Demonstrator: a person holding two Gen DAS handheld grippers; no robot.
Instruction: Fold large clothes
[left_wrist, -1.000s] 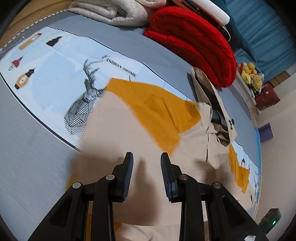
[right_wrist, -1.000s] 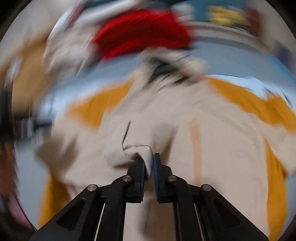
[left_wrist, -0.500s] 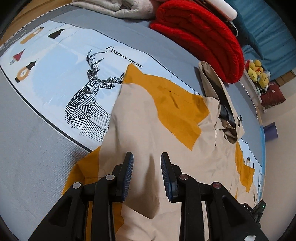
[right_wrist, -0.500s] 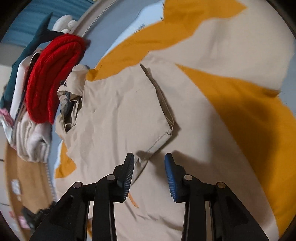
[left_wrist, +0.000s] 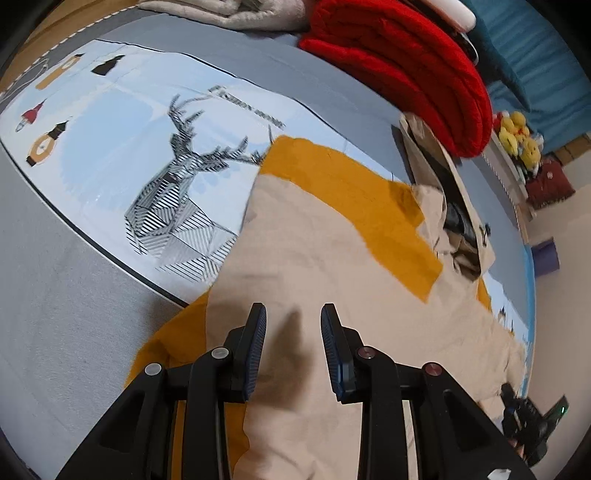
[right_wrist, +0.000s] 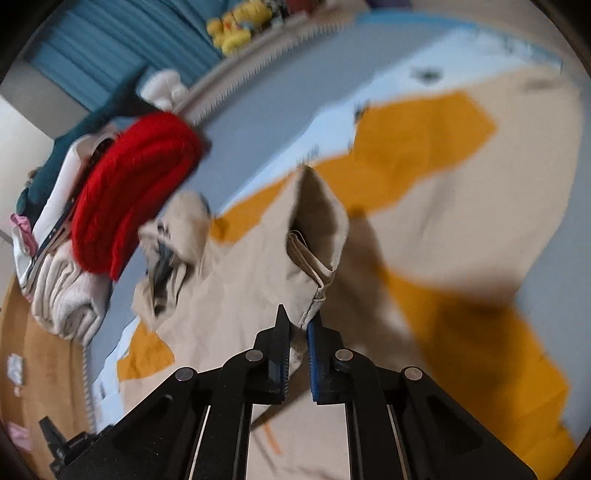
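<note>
Even indoor light, fisheye-bent edges, right wrist view motion-blurred throughout.

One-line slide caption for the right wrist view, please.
Right gripper, jaws just closed, pinches a raised sleeve cuff of the beige and mustard fabric jacket spread on the bed.

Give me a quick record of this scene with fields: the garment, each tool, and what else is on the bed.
garment: beige and mustard jacket spread flat on the printed bedcover
left tool: open, above the beige cloth, nothing gripped
right tool: has just closed, pinching a raised beige cuff
nearby: red knit folded beyond the jacket; grey-white blanket beside it
</note>
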